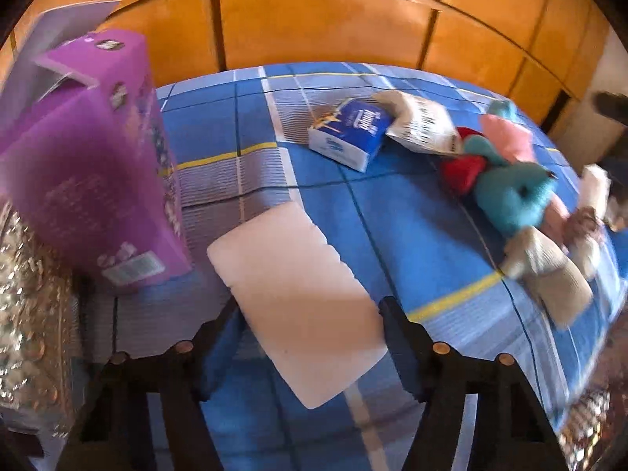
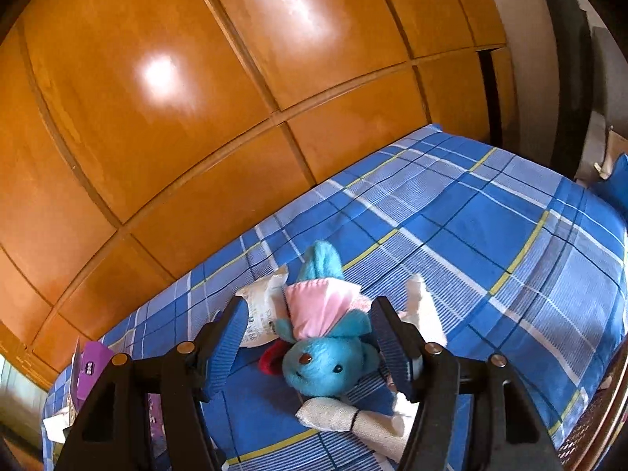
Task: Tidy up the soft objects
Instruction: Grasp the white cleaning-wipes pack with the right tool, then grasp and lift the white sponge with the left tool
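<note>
Left gripper [image 1: 310,349] straddled white foam pad [image 1: 298,306] at 6 o'clock on plaid bed [image 1: 392,235], jaws not visibly pressing. Right gripper [image 2: 310,345] open around blue plush [image 2: 325,365]. Both probably light, squashy; pinch mid-body.

Left wrist view: mounted behind left gripper [image 1: 310,357], aimed steeply down onto checked bed [image 1: 392,216], close; purple box [image 1: 98,157] at 9 o'clock, blue plush toy [image 1: 514,200] at 2 o'clock. Right wrist view: mounted behind right gripper [image 2: 310,349], tilted less steeply, close over blue plush toy [image 2: 325,365]. Shared: bed [image 2: 471,235], plush toy, purple box [image 2: 92,369], wooden wardrobe [image 1: 314,19] [image 2: 196,98] at 12 o'clock.
</note>
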The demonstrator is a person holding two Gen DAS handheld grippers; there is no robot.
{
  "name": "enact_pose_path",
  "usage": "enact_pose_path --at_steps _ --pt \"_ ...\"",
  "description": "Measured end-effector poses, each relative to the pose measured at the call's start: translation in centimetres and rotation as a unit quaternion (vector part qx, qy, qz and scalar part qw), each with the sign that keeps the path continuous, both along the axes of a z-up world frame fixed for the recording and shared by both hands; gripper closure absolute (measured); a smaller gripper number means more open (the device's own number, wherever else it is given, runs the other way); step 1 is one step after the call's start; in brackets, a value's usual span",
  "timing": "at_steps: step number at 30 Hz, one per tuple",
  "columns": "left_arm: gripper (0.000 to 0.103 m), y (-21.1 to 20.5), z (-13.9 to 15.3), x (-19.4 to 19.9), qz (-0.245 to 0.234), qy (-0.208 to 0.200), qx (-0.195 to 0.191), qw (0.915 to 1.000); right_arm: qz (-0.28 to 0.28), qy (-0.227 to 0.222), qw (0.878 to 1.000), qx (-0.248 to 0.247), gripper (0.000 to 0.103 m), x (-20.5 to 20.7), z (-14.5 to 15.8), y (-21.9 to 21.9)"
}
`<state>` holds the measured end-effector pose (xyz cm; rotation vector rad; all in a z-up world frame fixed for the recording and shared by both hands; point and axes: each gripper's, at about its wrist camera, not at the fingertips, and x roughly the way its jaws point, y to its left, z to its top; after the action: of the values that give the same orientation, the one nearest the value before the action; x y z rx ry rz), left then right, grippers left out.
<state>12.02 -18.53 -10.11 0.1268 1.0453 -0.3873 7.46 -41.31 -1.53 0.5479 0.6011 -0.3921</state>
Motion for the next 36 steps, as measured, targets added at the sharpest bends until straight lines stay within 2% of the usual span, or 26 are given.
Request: enact_pose_path --at_steps 3,7,12,18,22,25,27,28,32,34,36 --pt "0.034 1.4 0.2 -1.9 -0.024 0.003 -0.006 0.9997 0.028 0.013 1.0 0.0 0.037 0.7 -0.4 0.8" --pt "0.032 2.9 -0.2 -4.2 -0.065 -0.026 -0.001 0.9976 0.097 0.046 0.994 0.004 0.038 2.1 -1.3 2.8" --pt "0.03 2.8 -0.6 -4.2 -0.081 -0.036 -0.01 0.996 0.156 0.094 0.983 0.0 0.038 4.5 -2.1 5.2" --pt "0.03 3.0 -0.8 -4.7 -0.087 -0.061 -0.019 0.9942 0.149 0.137 0.979 -0.023 0.038 11.7 -2.7 5.3" --pt "0.03 3.1 -0.7 -4.8 -0.088 -0.066 -0.024 0.9936 0.12 0.199 0.972 -0.044 0.038 17.3 -5.3 4.7" --pt "0.029 3.2 -0.7 -4.9 -0.088 -0.067 -0.032 0.9933 0.114 0.248 0.961 -0.041 0.038 19.5 -7.7 3.9" --pt "0.029 3.2 -0.7 -5.0 -0.088 -0.07 -0.033 0.9931 0.122 0.273 0.953 -0.048 0.044 20.4 -9.3 3.9" --pt "0.029 3.2 -0.7 -5.0 -0.088 -0.072 -0.034 0.9929 0.117 0.284 0.95 -0.062 0.053 20.7 -9.8 3.9" --pt "0.029 3.4 -0.7 -5.0 -0.089 -0.077 -0.041 0.9923 0.136 0.282 0.947 -0.071 0.062 20.6 -9.6 4.2" --pt "0.029 3.3 -0.7 -5.1 -0.089 -0.079 -0.042 0.9919 0.145 0.272 0.949 -0.074 0.063 20.2 -8.6 4.4" --pt "0.029 3.4 -0.6 -5.1 -0.089 -0.081 -0.044 0.9918 0.163 0.242 0.953 -0.082 0.063 19.1 -6.5 4.8"
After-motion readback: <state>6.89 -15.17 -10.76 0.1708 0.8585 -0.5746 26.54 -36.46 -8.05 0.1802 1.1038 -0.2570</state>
